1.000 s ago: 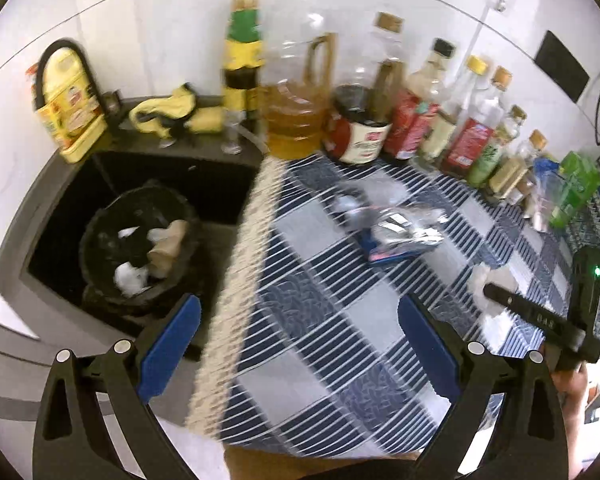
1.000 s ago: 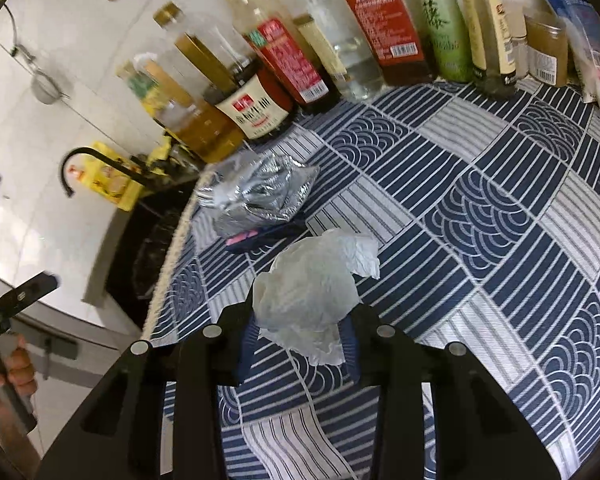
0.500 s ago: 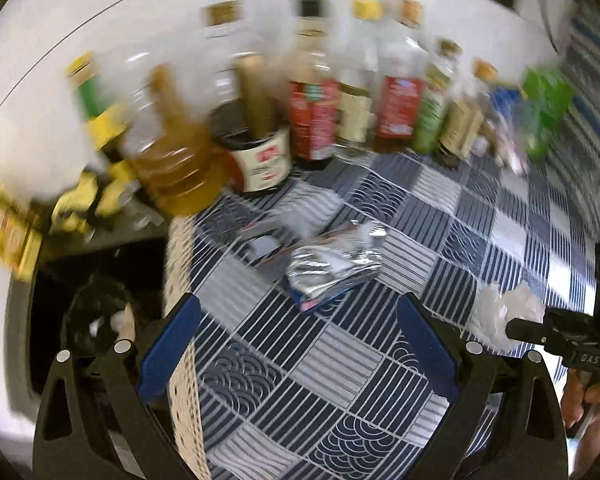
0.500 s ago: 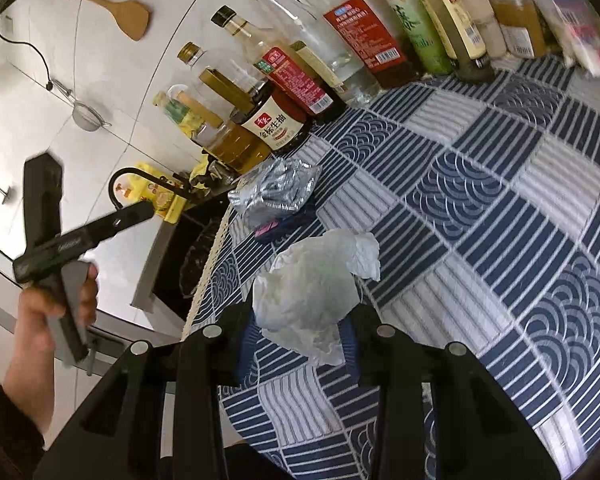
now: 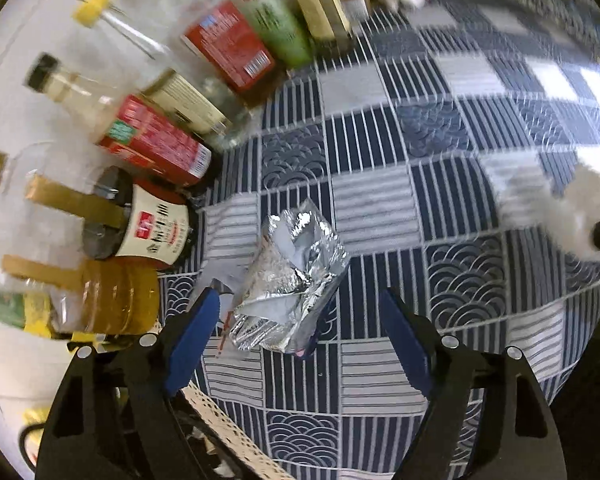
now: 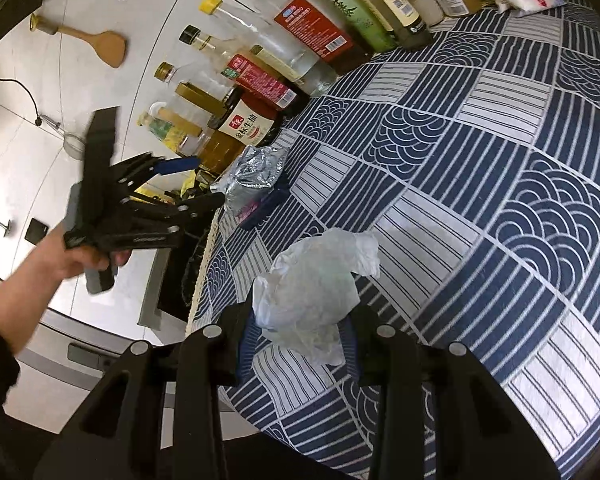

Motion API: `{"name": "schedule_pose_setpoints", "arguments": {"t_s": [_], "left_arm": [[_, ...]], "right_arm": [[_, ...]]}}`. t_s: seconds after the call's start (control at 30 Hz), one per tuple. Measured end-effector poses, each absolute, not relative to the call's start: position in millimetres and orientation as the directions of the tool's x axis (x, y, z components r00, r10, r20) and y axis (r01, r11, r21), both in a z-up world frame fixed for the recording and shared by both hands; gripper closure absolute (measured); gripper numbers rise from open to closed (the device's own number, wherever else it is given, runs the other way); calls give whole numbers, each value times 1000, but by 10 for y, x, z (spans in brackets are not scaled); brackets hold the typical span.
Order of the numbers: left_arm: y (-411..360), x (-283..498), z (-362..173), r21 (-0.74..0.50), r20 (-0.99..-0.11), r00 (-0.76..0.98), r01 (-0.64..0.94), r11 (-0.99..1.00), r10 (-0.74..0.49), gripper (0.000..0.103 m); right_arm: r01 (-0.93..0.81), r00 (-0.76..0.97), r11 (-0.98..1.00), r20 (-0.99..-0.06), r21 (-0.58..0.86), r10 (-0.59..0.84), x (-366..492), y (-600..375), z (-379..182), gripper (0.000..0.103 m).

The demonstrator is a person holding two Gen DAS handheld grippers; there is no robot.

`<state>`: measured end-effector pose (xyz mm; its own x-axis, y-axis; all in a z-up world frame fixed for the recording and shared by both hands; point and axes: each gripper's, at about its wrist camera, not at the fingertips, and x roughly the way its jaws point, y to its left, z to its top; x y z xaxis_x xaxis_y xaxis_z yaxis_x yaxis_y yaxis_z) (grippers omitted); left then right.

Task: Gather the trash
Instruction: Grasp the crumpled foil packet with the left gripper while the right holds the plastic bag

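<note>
A crumpled silver foil packet (image 5: 296,276) lies on the blue checked tablecloth (image 5: 452,208), near the sauce bottles. My left gripper (image 5: 300,316) points down over it. Its jaws are closing with the packet between the blue pads (image 5: 198,320), which do not press on it. In the right wrist view the left gripper (image 6: 210,181) reaches the foil packet (image 6: 256,172) from the left. My right gripper (image 6: 300,332) is shut on a crumpled white plastic wad (image 6: 312,292), held just above the cloth. That wad (image 5: 580,200) shows blurred at the right edge of the left wrist view.
A row of bottles (image 6: 312,36) stands along the tiled wall, with a dark soy sauce bottle (image 5: 148,228) and an oil bottle (image 5: 116,296) closest to the packet. The cloth's lace fringe (image 6: 204,264) marks the counter edge beside the dark sink (image 6: 172,280). A wooden spatula (image 6: 104,44) hangs on the wall.
The left gripper swung from above the sink to over the foil packet, rolled, and its jaws narrowed. The right gripper drifted a little, still holding the white wad.
</note>
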<state>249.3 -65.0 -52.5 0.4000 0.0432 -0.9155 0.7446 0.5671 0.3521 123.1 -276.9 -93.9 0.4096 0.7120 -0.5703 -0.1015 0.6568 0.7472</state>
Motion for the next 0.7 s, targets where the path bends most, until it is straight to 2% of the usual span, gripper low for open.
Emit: {"name": "schedule_pose_setpoints", "arguments": {"t_s": [0.1, 0.2, 0.37, 0.67, 0.7], "left_arm": [[-676, 2544, -669, 364, -923, 375, 791, 492, 81, 28], [-689, 2578, -734, 393, -916, 386, 813, 429, 107, 29], [-715, 2658, -776, 377, -925, 363, 838, 394, 112, 35], [-702, 2719, -951, 353, -935, 315, 860, 368, 161, 36], [-701, 2733, -972, 348, -937, 306, 861, 371, 168, 42]], "right_arm": [[-102, 393, 658, -577, 746, 716, 1161, -2727, -966, 66], [-103, 376, 642, -568, 759, 732, 1117, -2668, -974, 66], [-113, 366, 622, -549, 775, 751, 1133, -2539, -967, 66], [-118, 377, 620, -543, 775, 750, 1126, -2539, -868, 66], [-115, 380, 623, -545, 774, 747, 1125, -2555, -871, 66]]}}
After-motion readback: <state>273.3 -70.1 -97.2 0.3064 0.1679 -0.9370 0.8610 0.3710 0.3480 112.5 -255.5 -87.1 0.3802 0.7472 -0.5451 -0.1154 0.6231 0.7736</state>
